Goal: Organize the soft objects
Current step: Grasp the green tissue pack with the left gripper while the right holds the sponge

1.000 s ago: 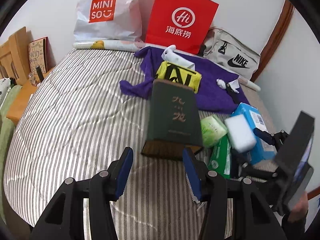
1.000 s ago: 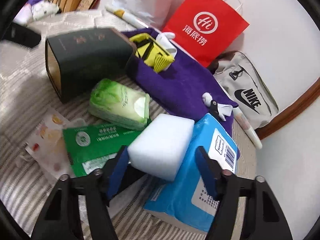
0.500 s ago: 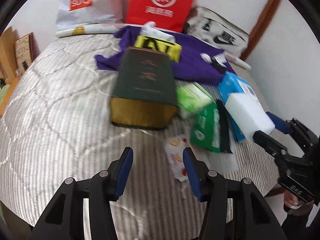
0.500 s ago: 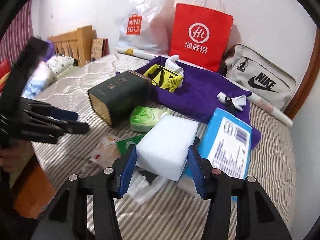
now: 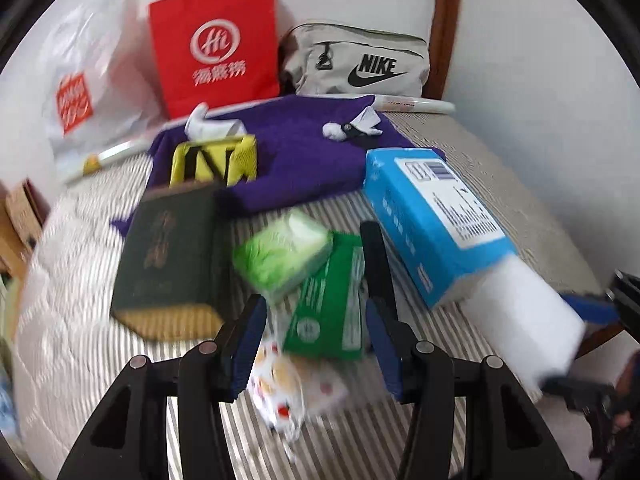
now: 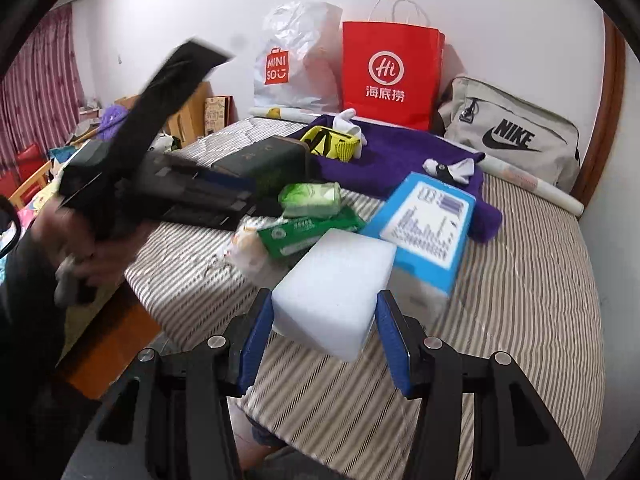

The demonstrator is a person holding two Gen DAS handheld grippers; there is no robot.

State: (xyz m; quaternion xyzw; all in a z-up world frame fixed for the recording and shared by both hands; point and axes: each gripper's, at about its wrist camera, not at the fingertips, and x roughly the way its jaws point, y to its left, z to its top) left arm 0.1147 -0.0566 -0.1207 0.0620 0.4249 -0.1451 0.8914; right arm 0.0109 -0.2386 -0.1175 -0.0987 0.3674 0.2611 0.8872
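red paper bag (image 6: 390,76), white plastic bag (image 6: 298,60), grey Nike bag (image 6: 516,136), dark box (image 5: 172,256)

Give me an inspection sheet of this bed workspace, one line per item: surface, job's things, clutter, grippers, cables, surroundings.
Surface: striped mattress, partly covered by a purple cloth.
Job's things: white sponge block held above the bed edge; light green tissue pack lying on a dark green packet; blue pack beside them.
Clutter: dark green box, yellow pouch, printed wrapper.
Grippers: right gripper shut on the sponge block; left gripper open, nothing between its fingers.
Cables: nothing seen.
Surroundings: red paper bag, white plastic bag, grey Nike bag along the wall; curtain at left.
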